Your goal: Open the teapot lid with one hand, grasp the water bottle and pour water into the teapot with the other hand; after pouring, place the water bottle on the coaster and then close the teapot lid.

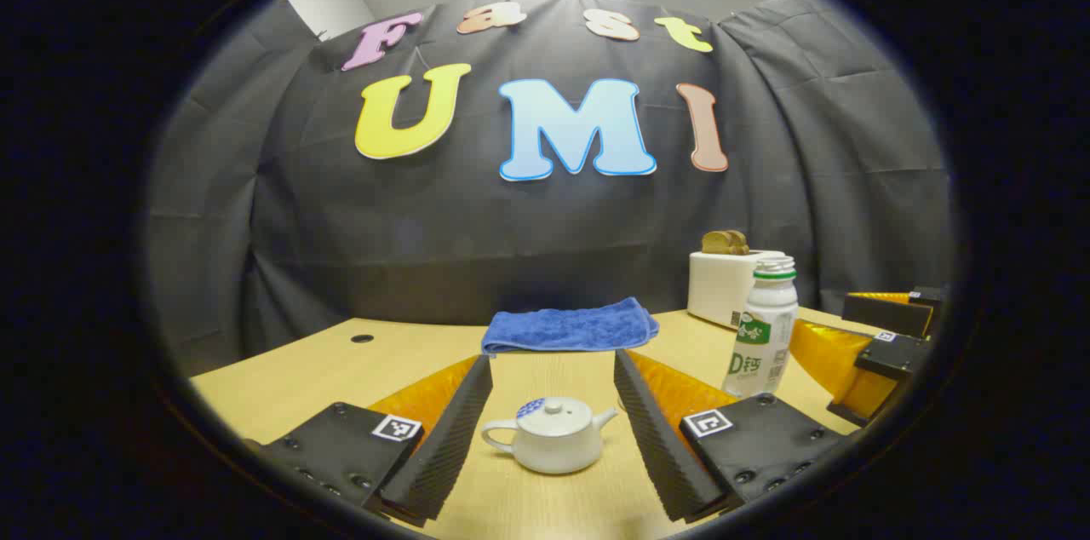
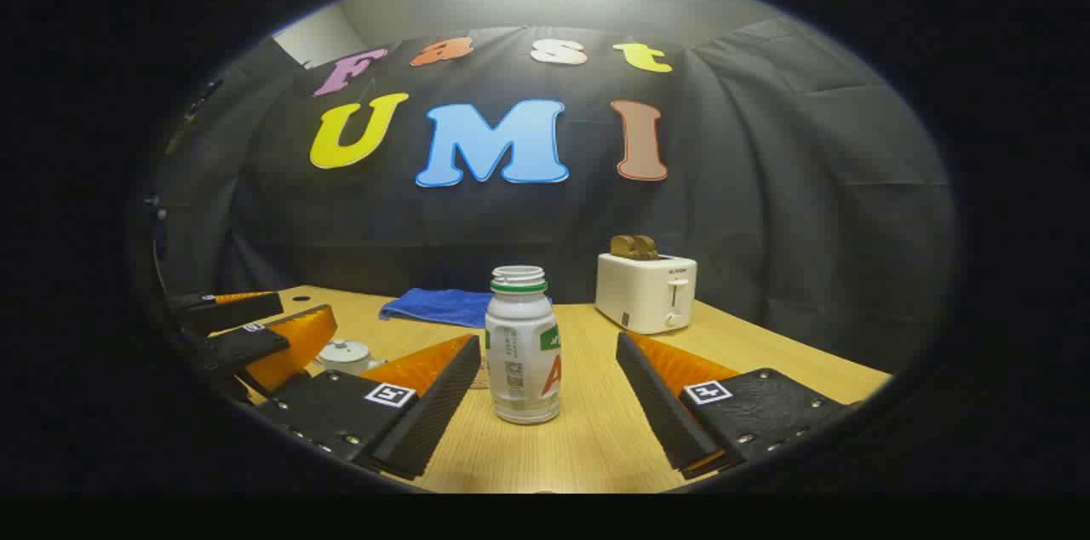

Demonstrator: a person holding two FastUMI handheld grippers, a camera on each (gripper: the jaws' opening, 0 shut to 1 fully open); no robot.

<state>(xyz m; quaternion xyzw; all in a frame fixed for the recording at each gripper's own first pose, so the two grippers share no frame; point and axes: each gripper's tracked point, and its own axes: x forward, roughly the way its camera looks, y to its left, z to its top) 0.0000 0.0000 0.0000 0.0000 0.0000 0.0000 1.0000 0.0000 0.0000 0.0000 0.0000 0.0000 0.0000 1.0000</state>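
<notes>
While spread wide above the pale wooden table point(image 1: 281, 370), left gripper point(image 1: 552, 370) frames the small white ceramic teapot point(image 1: 549, 436), touching nothing. Lid point(image 1: 545, 412) seated on the pot, with a round knob on top and a blue-patterned patch at its rim; spout toward the view's right, handle toward its left. Teapot upright on the wood between the two fingers but clear of both.

Just right of the left gripper's right finger, in the left gripper view: the white plastic water bottle with a green neck ring and green label point(image 1: 762, 327), upright, cap off, mouth open. Beyond it, the other gripper at the right edge of that view.

In the right gripper view, right gripper point(image 2: 549, 370) likewise spread apart, fingers either side of the same water bottle point(image 2: 521, 346), a gap visible on each side, no contact. Bottle upright on the table point(image 2: 766, 353), closer to the left-hand finger. At that view's left, the left gripper again, with the teapot point(image 2: 343, 355) partly hidden behind it.

Farther back on the table: a folded blue cloth towel point(image 1: 569, 327), lying flat, and a white two-slot toaster point(image 2: 645, 293) with brown slices of bread standing in its slots point(image 2: 634, 247). Towel behind the teapot, toaster behind and to the right of the bottle. Coaster not made out with certainty.
</notes>
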